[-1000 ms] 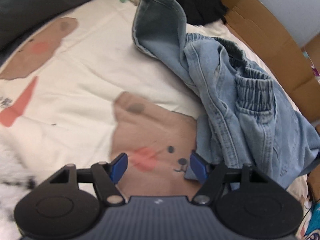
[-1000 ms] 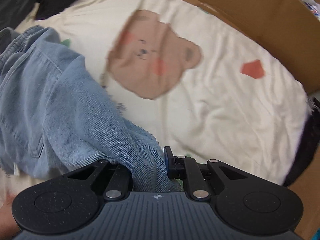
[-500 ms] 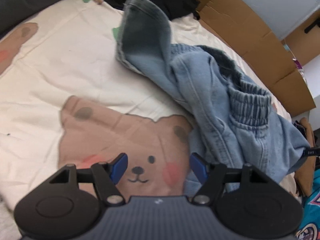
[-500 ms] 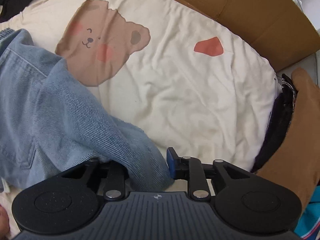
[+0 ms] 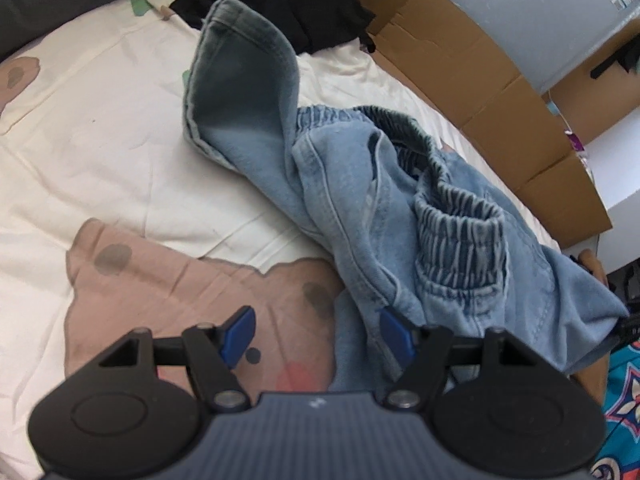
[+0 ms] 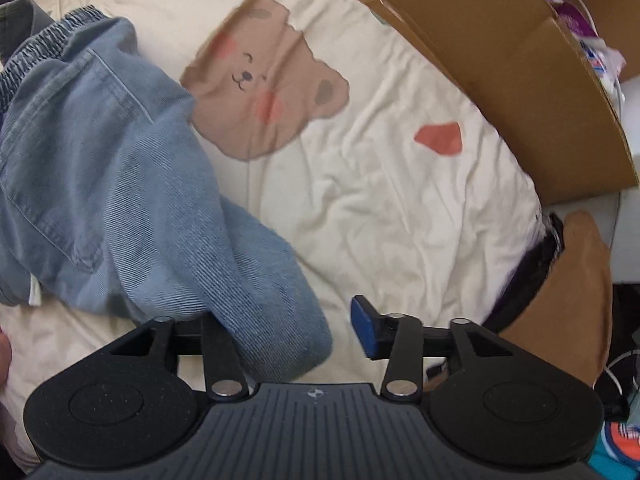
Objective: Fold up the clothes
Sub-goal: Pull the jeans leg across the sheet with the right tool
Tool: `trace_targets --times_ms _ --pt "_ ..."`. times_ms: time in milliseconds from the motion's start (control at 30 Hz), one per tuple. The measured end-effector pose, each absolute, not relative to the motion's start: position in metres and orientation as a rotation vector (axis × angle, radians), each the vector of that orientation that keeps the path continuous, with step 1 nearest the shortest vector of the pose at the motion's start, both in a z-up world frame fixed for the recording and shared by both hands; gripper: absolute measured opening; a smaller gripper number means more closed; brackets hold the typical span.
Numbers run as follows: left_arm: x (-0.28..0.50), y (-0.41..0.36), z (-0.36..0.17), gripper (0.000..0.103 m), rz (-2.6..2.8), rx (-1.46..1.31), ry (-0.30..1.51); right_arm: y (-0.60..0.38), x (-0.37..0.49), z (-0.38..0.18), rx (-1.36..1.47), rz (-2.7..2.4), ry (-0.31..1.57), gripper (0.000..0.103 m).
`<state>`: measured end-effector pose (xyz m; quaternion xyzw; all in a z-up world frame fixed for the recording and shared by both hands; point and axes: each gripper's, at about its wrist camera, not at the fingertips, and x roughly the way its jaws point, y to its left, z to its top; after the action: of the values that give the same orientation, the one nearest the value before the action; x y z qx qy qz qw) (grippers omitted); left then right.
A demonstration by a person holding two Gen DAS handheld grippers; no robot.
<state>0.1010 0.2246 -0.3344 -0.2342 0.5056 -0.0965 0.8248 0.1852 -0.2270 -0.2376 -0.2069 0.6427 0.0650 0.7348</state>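
Observation:
A pair of light blue jeans (image 5: 404,216) lies crumpled on the cream bear-print sheet (image 5: 100,160), its elastic waistband up and one leg standing in a hump at the far end. My left gripper (image 5: 316,334) is open just above the sheet at the jeans' near edge. Its right pad touches the denim and only a sliver of cloth lies between the fingers. In the right wrist view the jeans (image 6: 92,168) fill the left side. My right gripper (image 6: 292,328) has its jaws opening. A denim fold lies between them and covers the left finger, with a gap to the right pad (image 6: 366,328).
Flattened cardboard (image 5: 500,92) lines the bed's far side and shows again as cardboard (image 6: 500,60) in the right wrist view. Black clothes (image 5: 288,0) are piled at the head of the bed. A brown cloth (image 6: 568,292) and dark fabric lie at the right edge.
The right gripper's jaws have spread from pinching the denim fold to standing apart, and it has lifted. The left gripper has slid across the sheet toward the jeans, still open.

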Motion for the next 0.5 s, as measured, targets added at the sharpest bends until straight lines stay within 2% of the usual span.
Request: trace_targets --times_ms 500 --pt "0.096 0.236 -0.34 0.072 -0.198 -0.538 1.089 -0.249 0.176 -0.237 -0.407 0.236 1.434 0.071"
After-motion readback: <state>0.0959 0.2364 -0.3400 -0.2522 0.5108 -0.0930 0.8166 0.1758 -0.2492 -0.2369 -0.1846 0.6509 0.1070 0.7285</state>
